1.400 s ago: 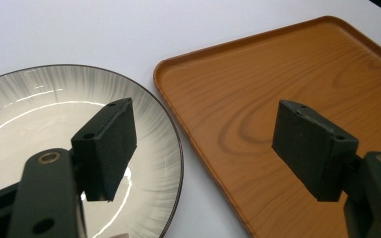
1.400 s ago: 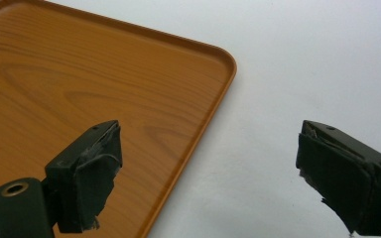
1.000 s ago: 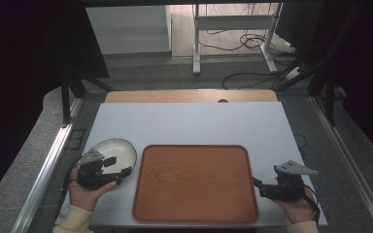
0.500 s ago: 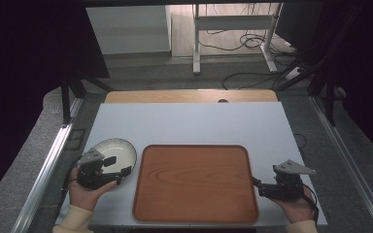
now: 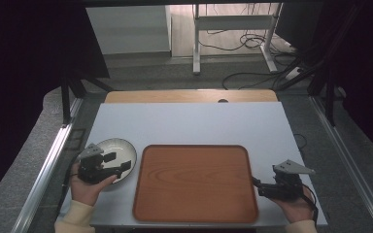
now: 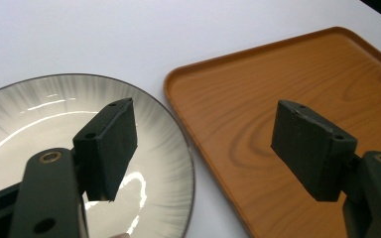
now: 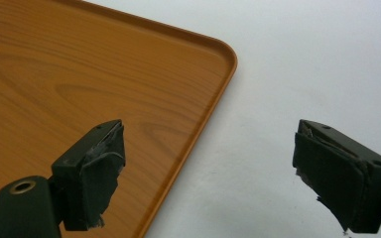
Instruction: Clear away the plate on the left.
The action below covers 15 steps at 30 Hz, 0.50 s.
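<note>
- A white desk (image 5: 189, 126) carries a wooden tray (image 5: 194, 182) at its near middle and a pale, glossy plate (image 5: 119, 148) just beside the tray's left edge.
- The left hand-held gripper (image 5: 119, 162), held in the person's left hand (image 5: 87, 187), hangs over the near right part of the plate with its jaws spread apart and nothing between them.
- In the left gripper view, one jaw stands over the plate (image 6: 39, 124) and the other over the tray (image 6: 287, 84), with the plate's rim in the gap.
- The right hand-held gripper (image 5: 258, 187), in the right hand (image 5: 296, 206), sits at the tray's near right corner, jaws wide apart and empty.
- In the right gripper view, one jaw is over the tray (image 7: 79, 69), the other over bare desk (image 7: 317, 59); the jaw pads look frayed.
</note>
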### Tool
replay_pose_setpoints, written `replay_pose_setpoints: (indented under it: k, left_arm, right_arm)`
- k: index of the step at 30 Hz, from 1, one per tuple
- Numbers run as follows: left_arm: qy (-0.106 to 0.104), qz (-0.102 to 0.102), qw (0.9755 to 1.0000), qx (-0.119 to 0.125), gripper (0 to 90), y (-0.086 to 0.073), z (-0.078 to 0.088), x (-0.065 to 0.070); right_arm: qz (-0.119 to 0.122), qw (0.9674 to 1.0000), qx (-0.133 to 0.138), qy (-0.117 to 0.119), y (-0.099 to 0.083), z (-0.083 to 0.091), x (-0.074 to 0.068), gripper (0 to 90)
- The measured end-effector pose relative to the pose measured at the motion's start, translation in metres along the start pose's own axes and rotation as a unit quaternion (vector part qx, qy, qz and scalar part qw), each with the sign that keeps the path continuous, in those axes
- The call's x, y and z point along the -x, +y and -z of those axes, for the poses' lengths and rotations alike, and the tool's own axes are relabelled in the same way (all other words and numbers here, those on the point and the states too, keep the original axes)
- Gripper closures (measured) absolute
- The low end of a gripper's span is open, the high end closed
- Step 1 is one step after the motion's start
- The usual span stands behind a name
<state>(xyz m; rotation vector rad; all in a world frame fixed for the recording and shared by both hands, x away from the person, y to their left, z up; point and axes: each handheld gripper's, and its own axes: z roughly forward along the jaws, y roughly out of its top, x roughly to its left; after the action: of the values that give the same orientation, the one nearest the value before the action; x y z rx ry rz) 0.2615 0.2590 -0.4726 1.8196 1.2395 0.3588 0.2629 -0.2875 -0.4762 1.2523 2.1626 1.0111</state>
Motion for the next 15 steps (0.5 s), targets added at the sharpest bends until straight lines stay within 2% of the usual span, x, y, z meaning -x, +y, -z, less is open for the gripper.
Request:
replay_pose_setpoints:
  k: [7,15]
  left_arm:
    - [0.007,0.003,0.9999,0.008,25.4,0.003,0.004,-0.009]
    - [0.021,-0.001,0.9998,0.006,25.5,0.006,0.004,-0.016]
  right_arm:
    - [0.003,1.0000,0.000,0.001,0.000,0.000,-0.001,13.5]
    - [0.002,1.0000,0.000,0.000,0.000,0.000,0.000,13.7]
